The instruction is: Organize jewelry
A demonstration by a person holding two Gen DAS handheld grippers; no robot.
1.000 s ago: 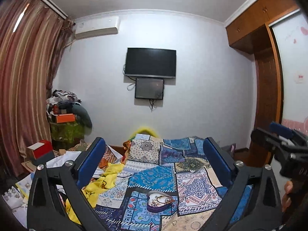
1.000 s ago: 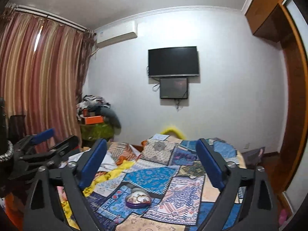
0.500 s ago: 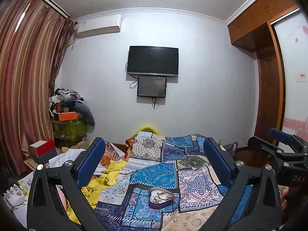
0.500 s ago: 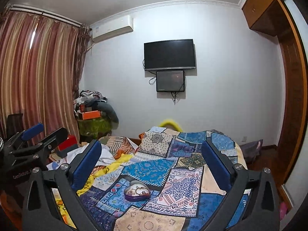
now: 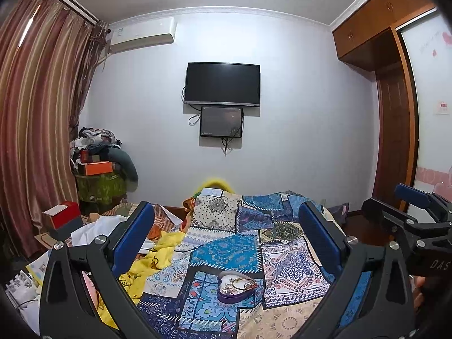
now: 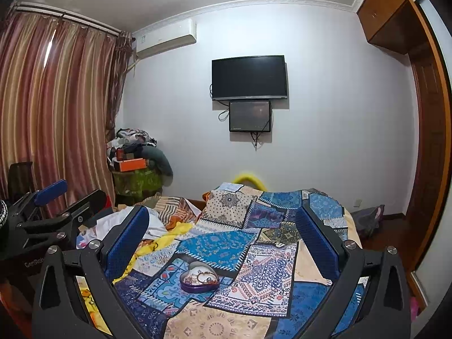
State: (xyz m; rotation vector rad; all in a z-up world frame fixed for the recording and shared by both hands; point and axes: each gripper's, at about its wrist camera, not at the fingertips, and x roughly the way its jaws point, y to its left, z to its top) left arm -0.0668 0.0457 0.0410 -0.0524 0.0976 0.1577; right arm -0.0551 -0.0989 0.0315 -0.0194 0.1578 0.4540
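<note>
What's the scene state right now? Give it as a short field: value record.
setting: bedroom, patchwork bedspread on the bed
container: purple heart-shaped box, lid off, resting on the bedspread
contents: bangles and other small jewelry inside the box
left gripper: jaws wide open, empty, above the bed, clear of the box
right gripper: jaws wide open, empty, also clear of the box
background: wall TV, air conditioner, striped curtains

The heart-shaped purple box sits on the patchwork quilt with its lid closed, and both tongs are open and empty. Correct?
Not quite: the heart-shaped purple box is open, with bangles and other jewelry visible inside, as the right wrist view shows. It does sit on the patchwork quilt, and both tongs are open and empty.
</note>
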